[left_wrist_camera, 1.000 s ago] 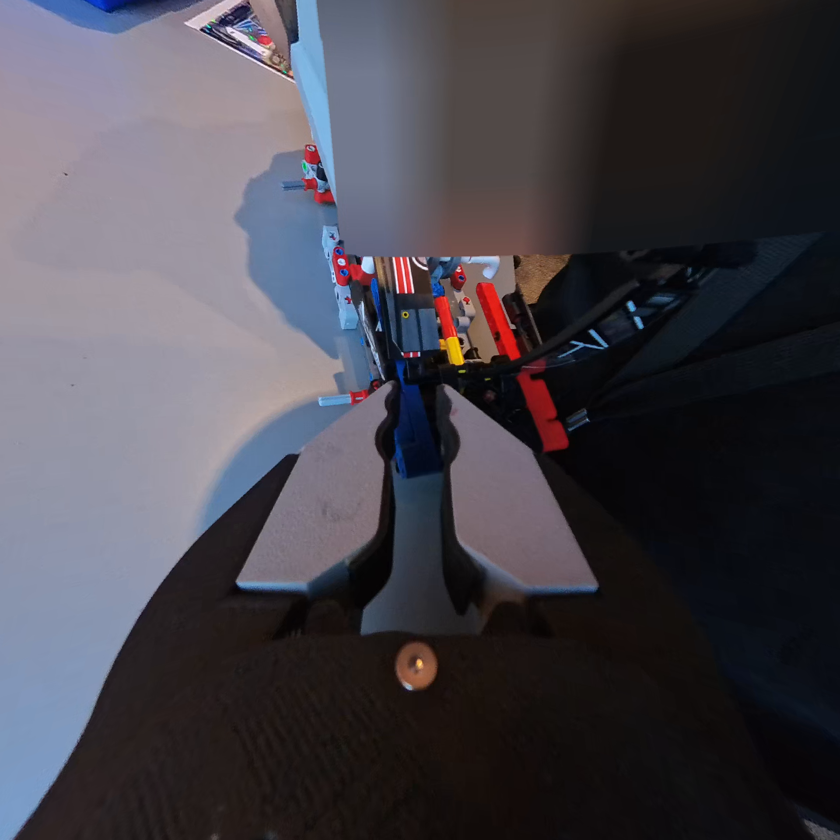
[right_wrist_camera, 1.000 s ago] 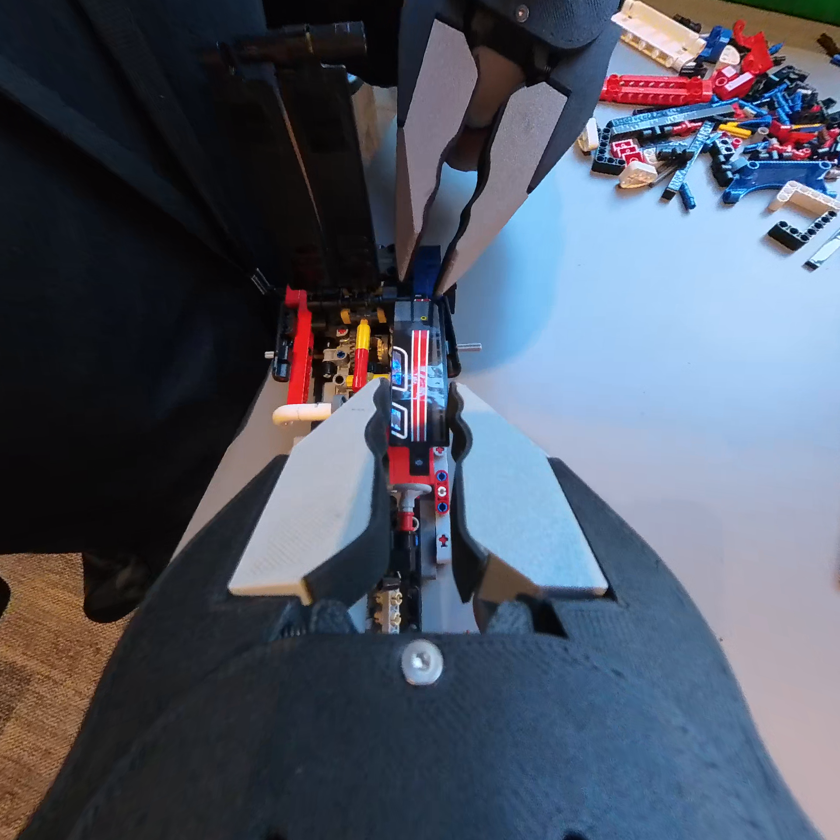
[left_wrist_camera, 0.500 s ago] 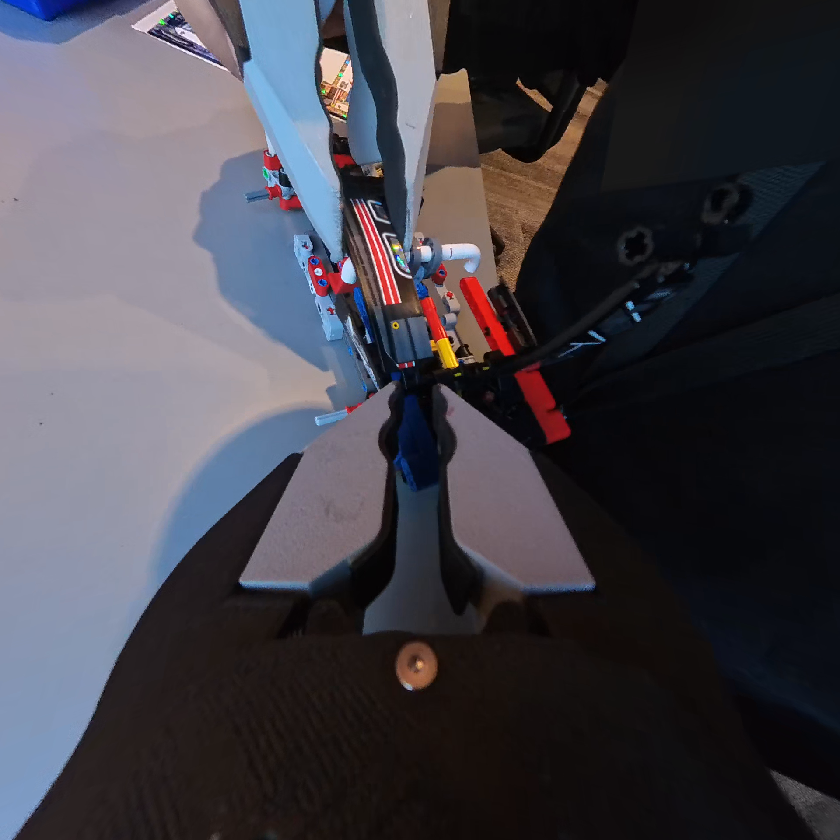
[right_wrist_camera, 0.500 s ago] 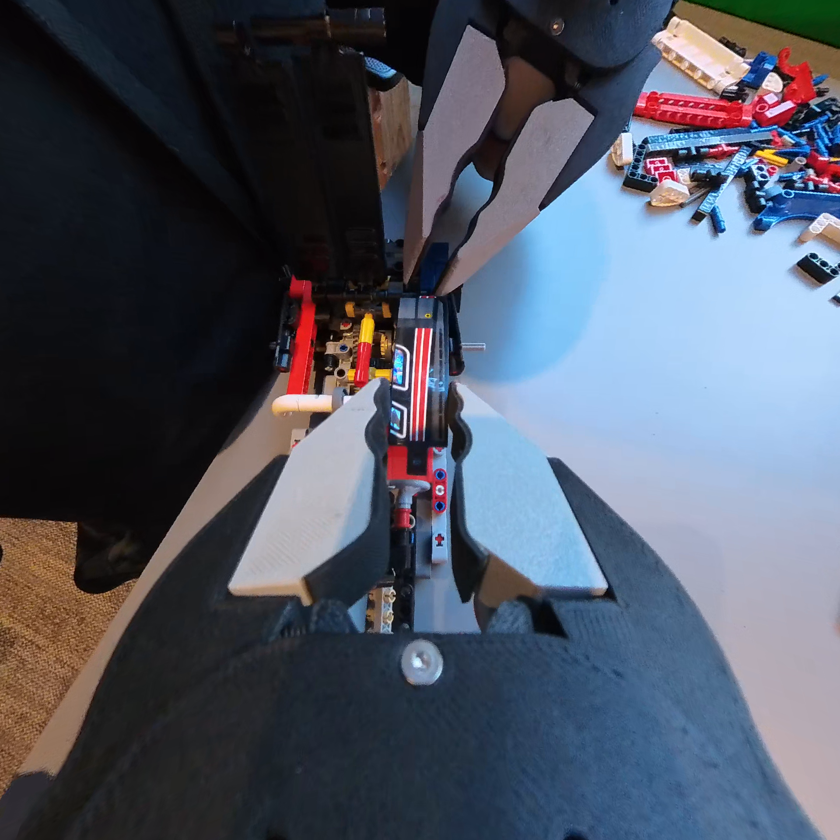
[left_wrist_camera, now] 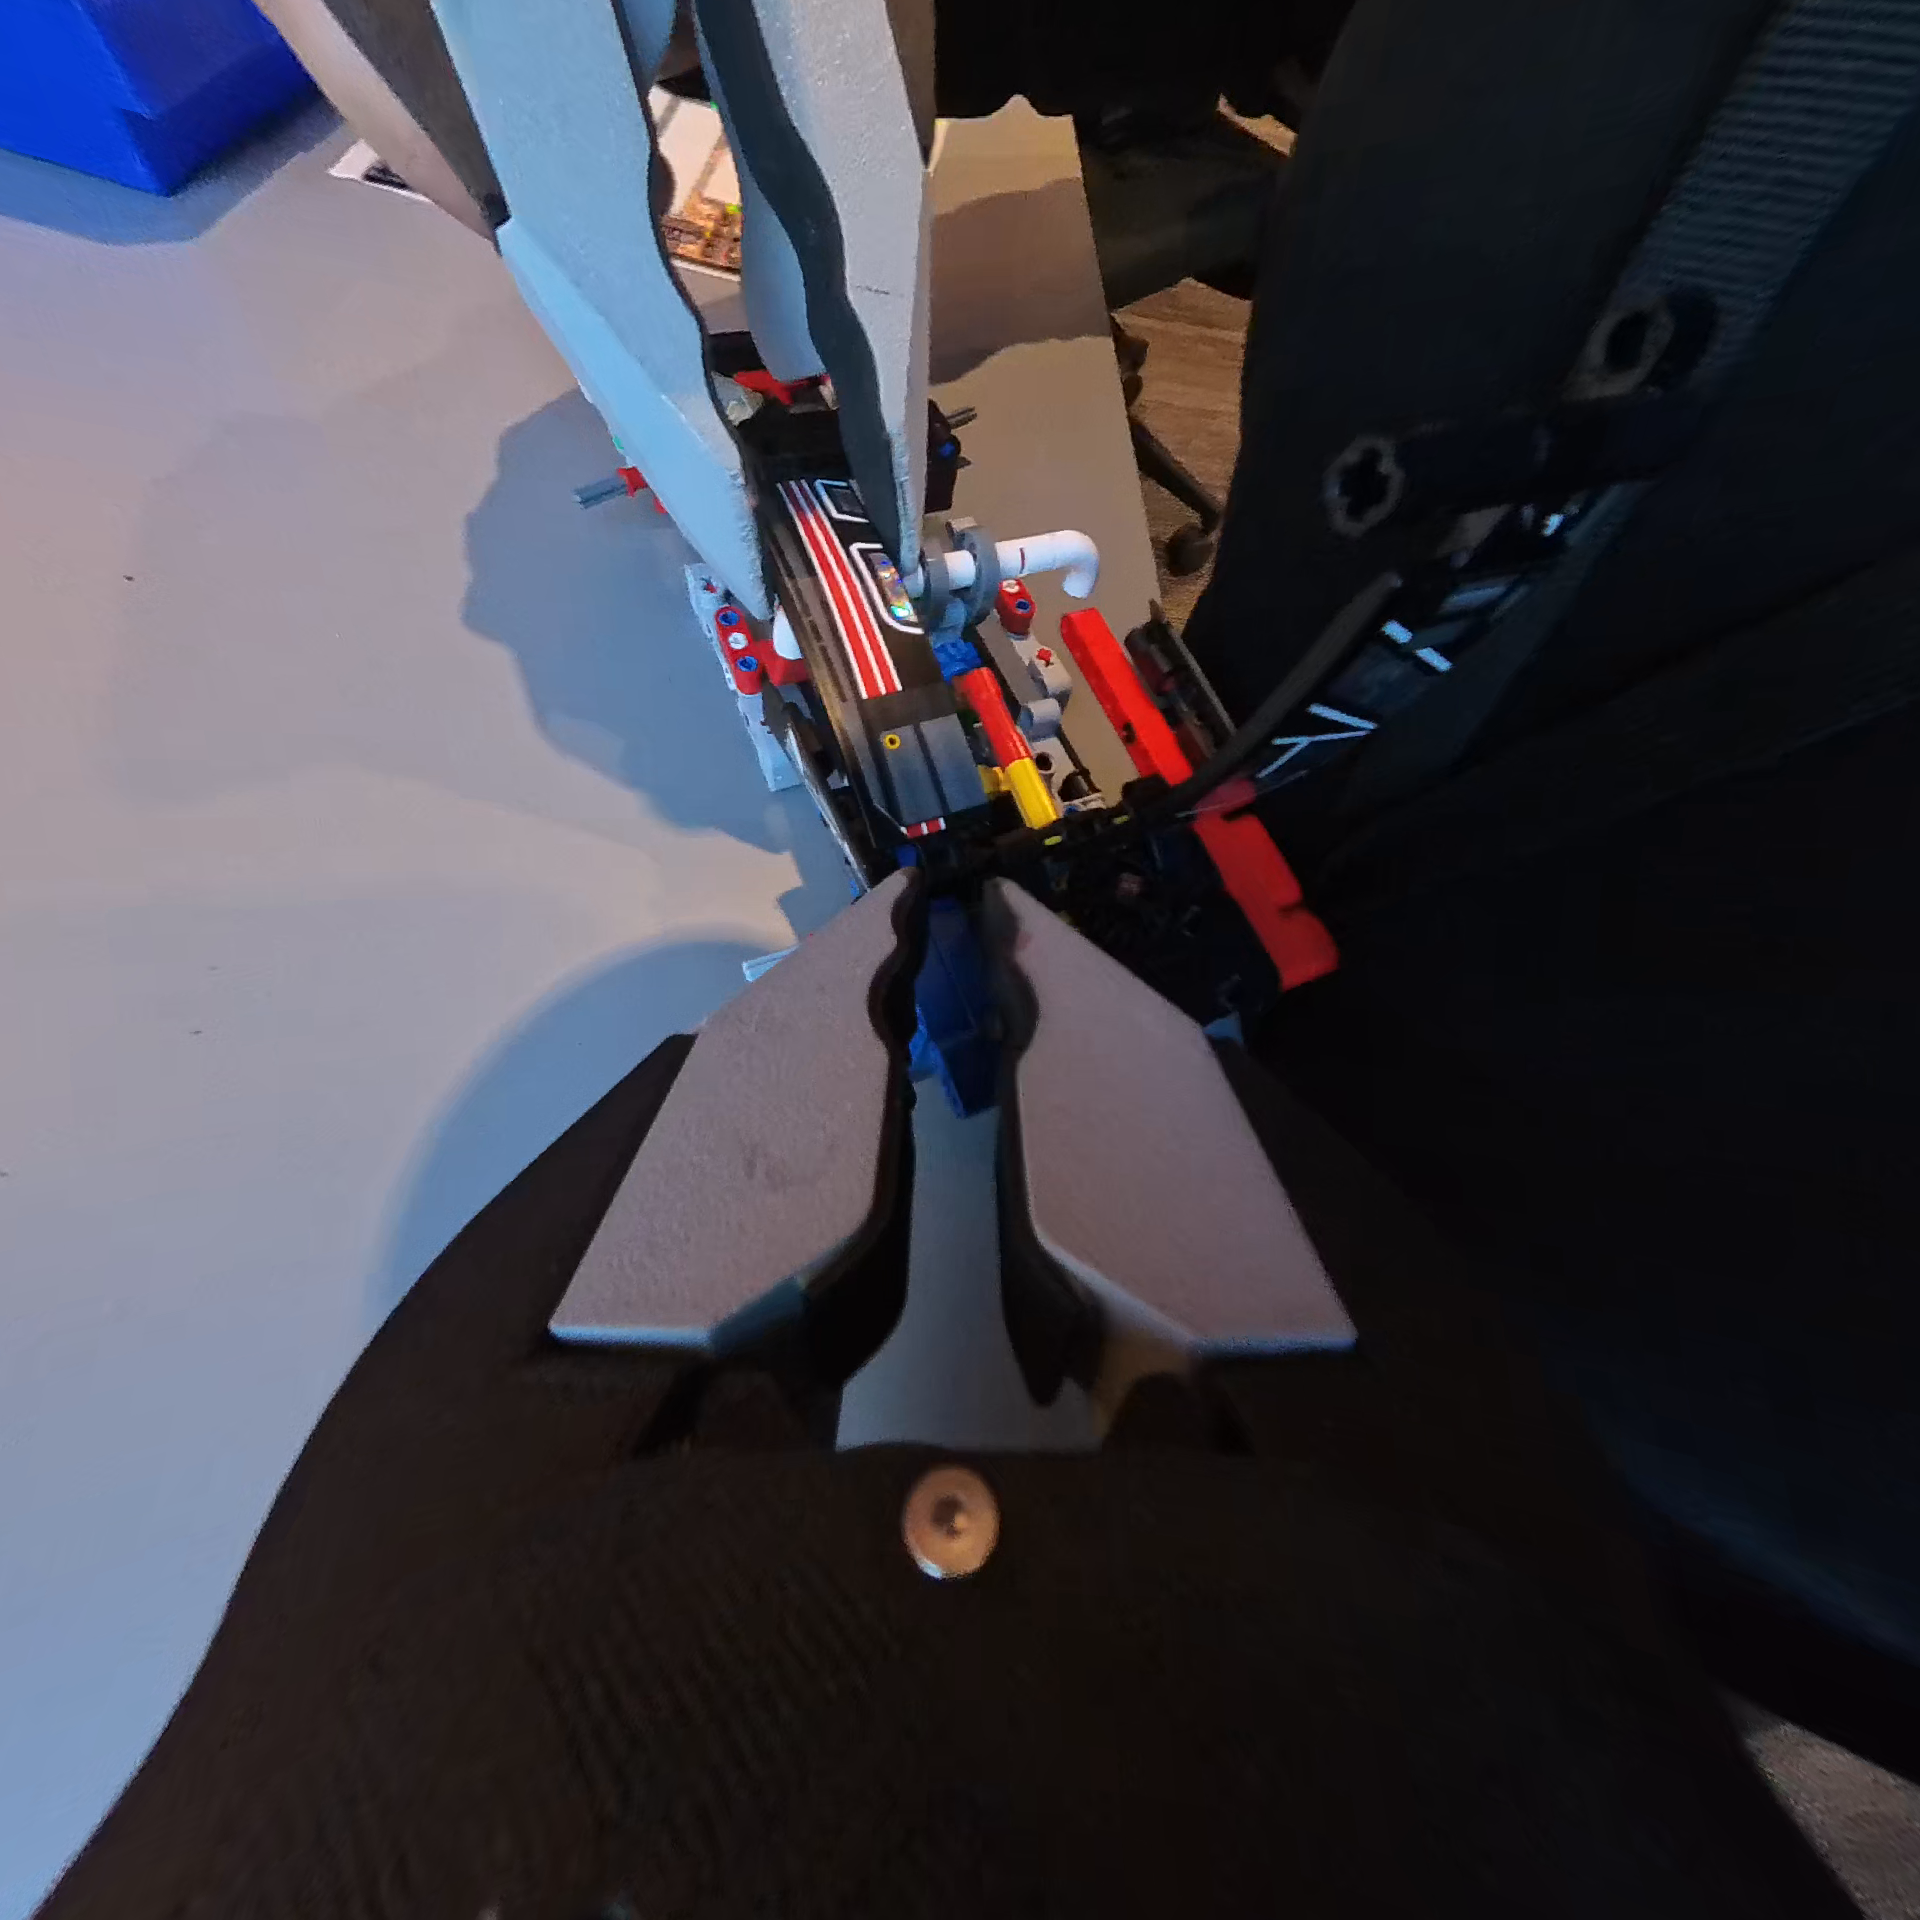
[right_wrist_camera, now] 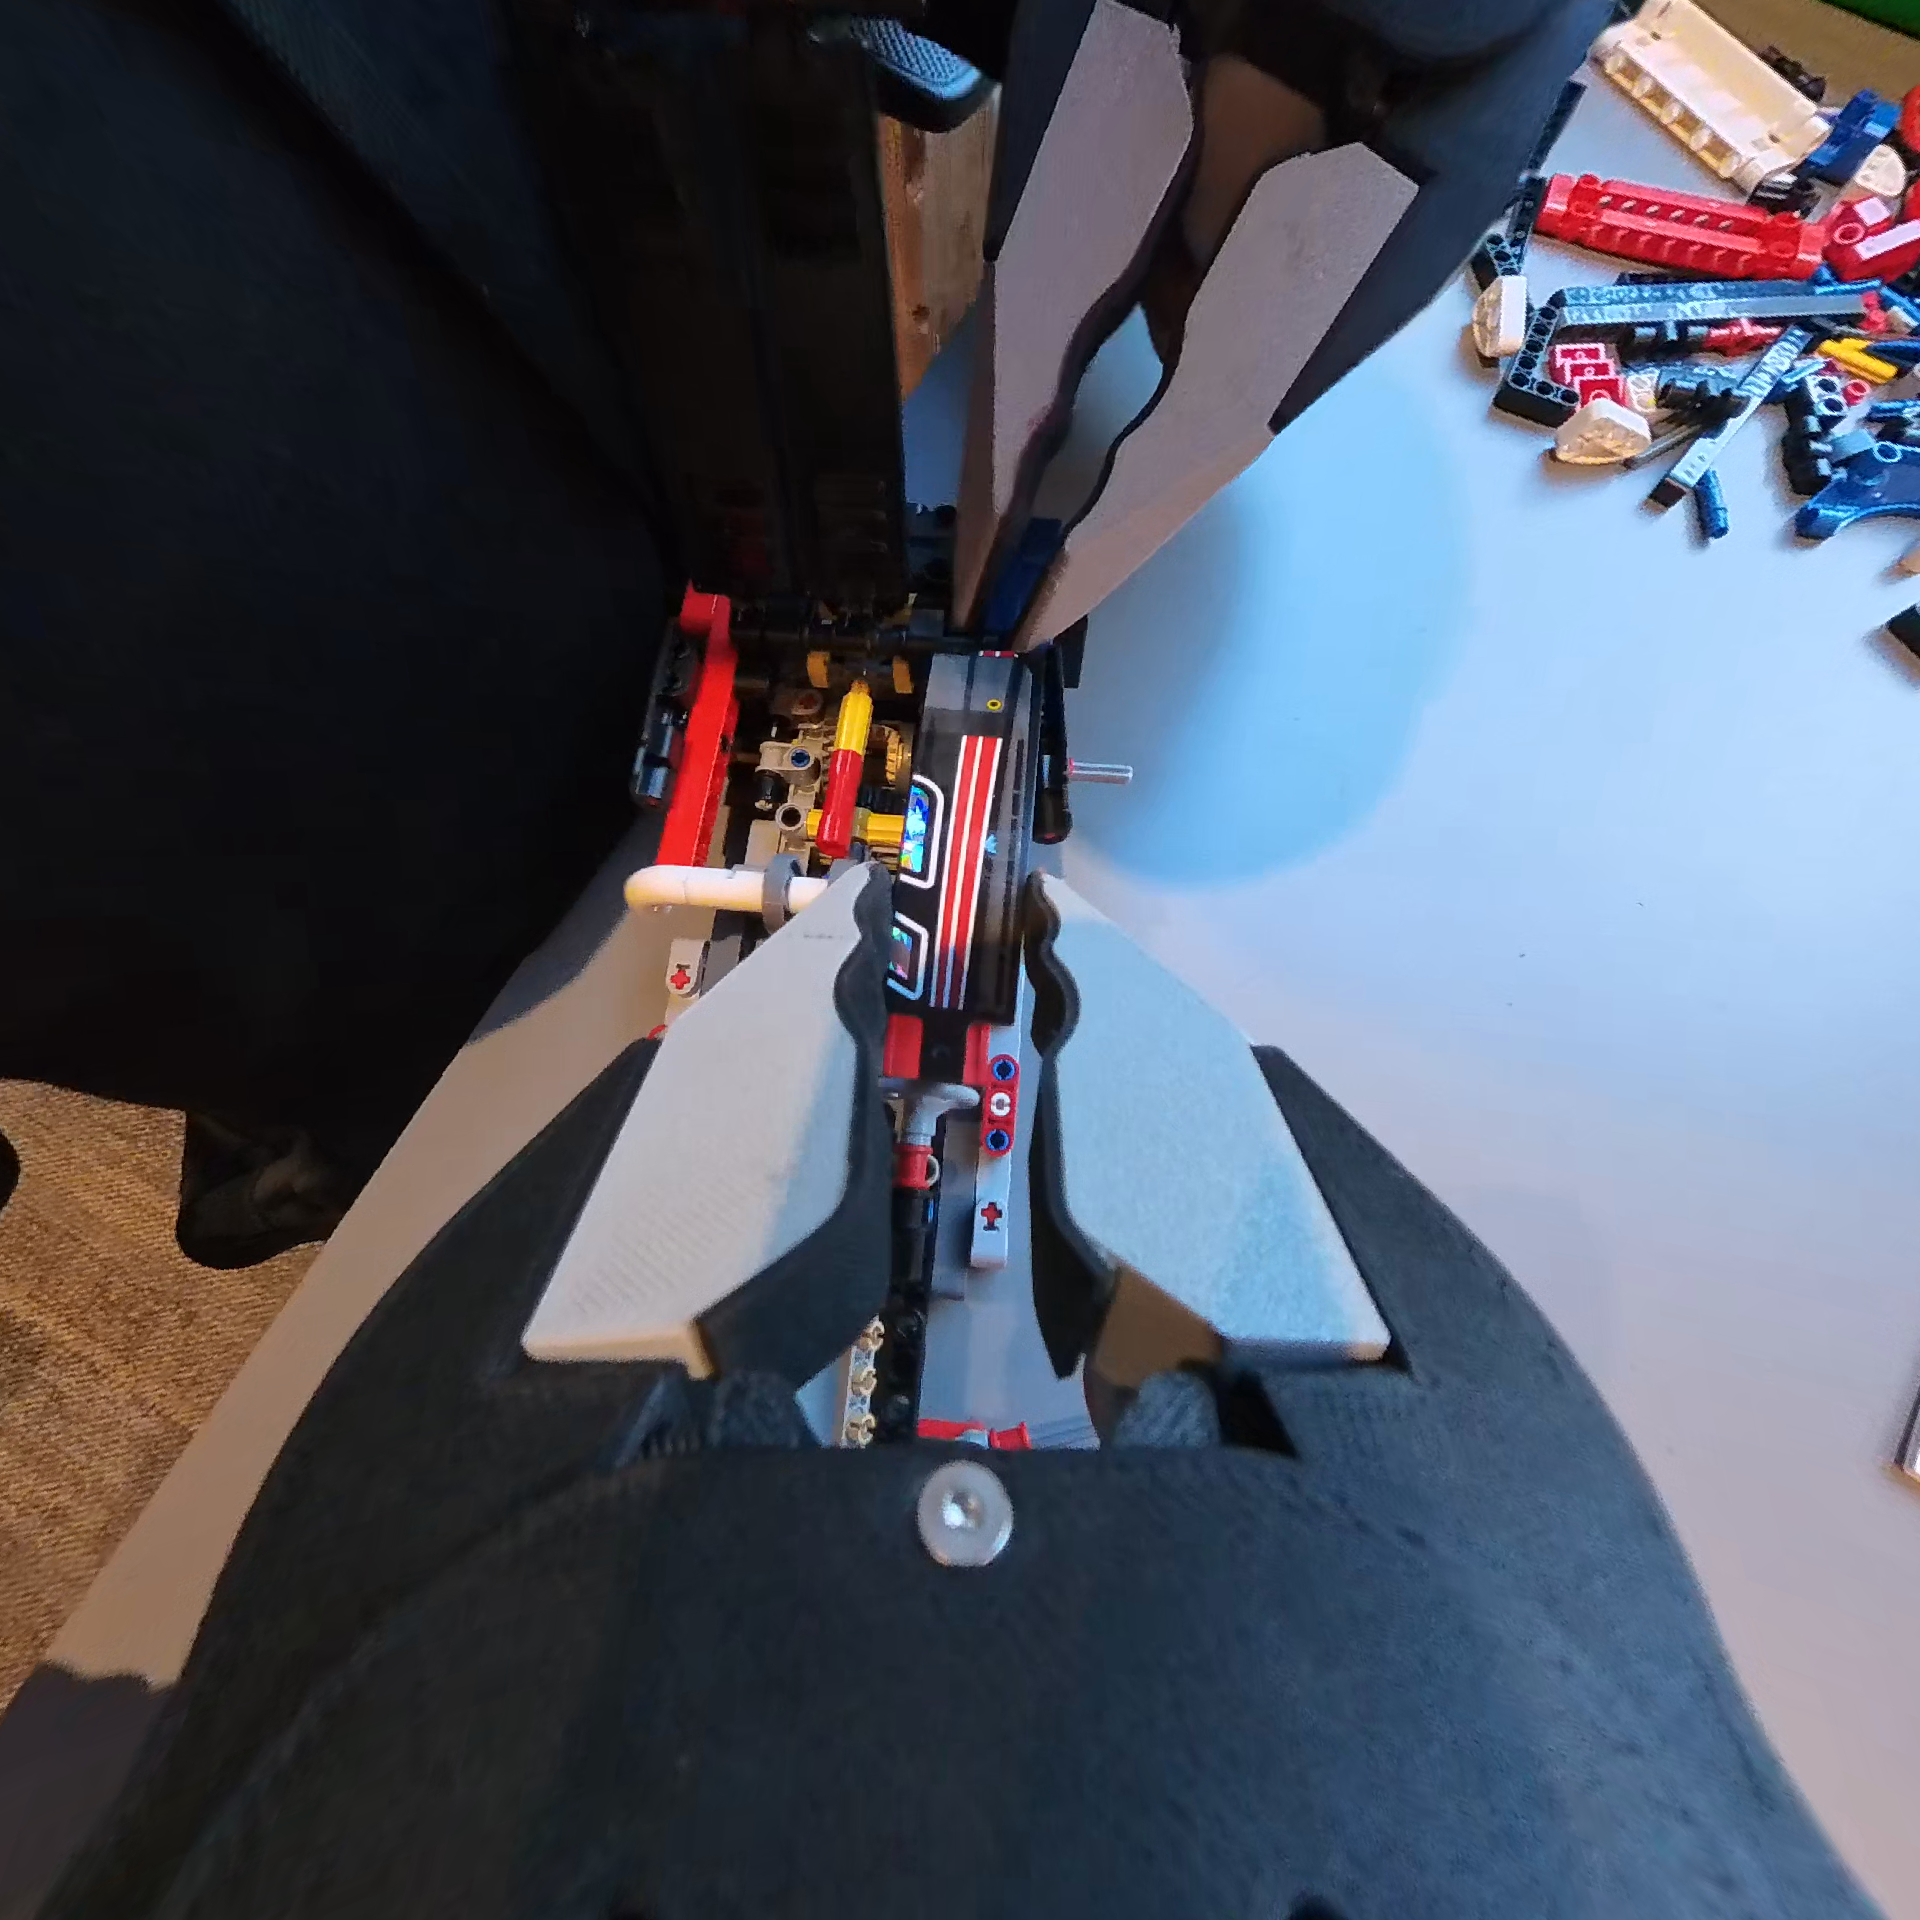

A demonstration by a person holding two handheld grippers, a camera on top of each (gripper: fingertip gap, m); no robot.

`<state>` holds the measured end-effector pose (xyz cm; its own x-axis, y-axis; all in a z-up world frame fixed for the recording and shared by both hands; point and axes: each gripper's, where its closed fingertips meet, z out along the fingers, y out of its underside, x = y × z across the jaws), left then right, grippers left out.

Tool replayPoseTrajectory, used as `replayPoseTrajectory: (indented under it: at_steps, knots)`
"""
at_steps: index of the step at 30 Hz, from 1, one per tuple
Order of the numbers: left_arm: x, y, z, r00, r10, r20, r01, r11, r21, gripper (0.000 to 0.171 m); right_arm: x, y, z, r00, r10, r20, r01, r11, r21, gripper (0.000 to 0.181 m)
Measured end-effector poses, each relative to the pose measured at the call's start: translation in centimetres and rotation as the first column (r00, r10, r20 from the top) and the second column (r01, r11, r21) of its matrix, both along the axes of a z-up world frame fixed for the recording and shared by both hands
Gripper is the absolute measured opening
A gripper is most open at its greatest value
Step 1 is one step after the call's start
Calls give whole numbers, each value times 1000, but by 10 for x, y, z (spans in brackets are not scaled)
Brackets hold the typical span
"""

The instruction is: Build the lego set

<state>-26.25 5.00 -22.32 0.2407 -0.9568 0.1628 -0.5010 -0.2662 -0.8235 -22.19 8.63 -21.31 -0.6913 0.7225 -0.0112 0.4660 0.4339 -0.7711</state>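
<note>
The lego model (left_wrist_camera: 904,727), a long build with a black panel with red and white stripes, lies at the grey table's (left_wrist_camera: 260,727) edge. My left gripper (left_wrist_camera: 951,888) is shut on a blue piece (left_wrist_camera: 951,1029) and holds it against the model's near end. My right gripper (left_wrist_camera: 831,582) comes in from the top with a finger on each side of the striped panel. In the right wrist view my right gripper (right_wrist_camera: 956,883) is shut on the model (right_wrist_camera: 966,831). The left gripper (right_wrist_camera: 1013,623) holds the blue piece (right_wrist_camera: 1023,566) at the far end.
A pile of loose lego pieces (right_wrist_camera: 1714,312) lies on the table at the far right. A blue box (left_wrist_camera: 135,94) and a booklet (left_wrist_camera: 707,218) sit at the far left. A person in dark clothing (left_wrist_camera: 1558,935) stands against the table edge. Carpet floor (right_wrist_camera: 104,1299) lies below. One gripper's finger ends stand about 6 cm off the other's.
Both grips stay the same. The left gripper with the blue piece has tilted a little against the model's end. The right gripper now shows fully in the left wrist view.
</note>
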Motion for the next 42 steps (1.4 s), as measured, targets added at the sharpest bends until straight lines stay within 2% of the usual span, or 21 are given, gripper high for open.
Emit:
replayPoseTrajectory:
  at_steps: [11, 25, 28, 30, 31, 32, 34, 40, 42]
  knots:
    - [2, -1, 0, 999, 37, 17, -38, 998, 44, 8, -1, 1, 0, 1000, 4, 23, -4, 1000, -6, 21]
    - [2, -5, 1, 996, -88, -24, 89, 995, 37, 9, 1, 0, 0, 997, 13, 71, -11, 999, -30, 20]
    - [4, -5, 1, 994, -110, -23, 110, 994, 0, 9, 3, 0, -1, 993, 18, 113, -14, 999, -28, 20]
    - [4, -6, 4, 992, -125, 12, 126, 989, -81, 10, 3, 0, -2, 993, 16, 121, -13, 1000, -21, 21]
    - [5, -23, 10, 973, -217, 76, 228, 957, -178, 55, 4, 1, -3, 992, 14, 127, -12, 1000, -16, 21]
    - [5, -20, 11, 975, -202, 89, 216, 954, -206, 53, 5, 2, -4, 991, 11, 135, -9, 1000, -16, 21]
    - [5, -14, 6, 983, -178, 43, 183, 971, -151, 42, 5, 2, -4, 992, -1, 128, 3, 1000, -17, 21]
    - [5, 0, 1, 995, -94, -15, 93, 991, -97, 15, 5, 1, -4, 992, -26, 126, 28, 1000, -9, 21]
    - [5, -1, 1, 996, -89, -22, 86, 992, -89, 19, 6, 1, -4, 991, -37, 127, 38, 999, -5, 21]
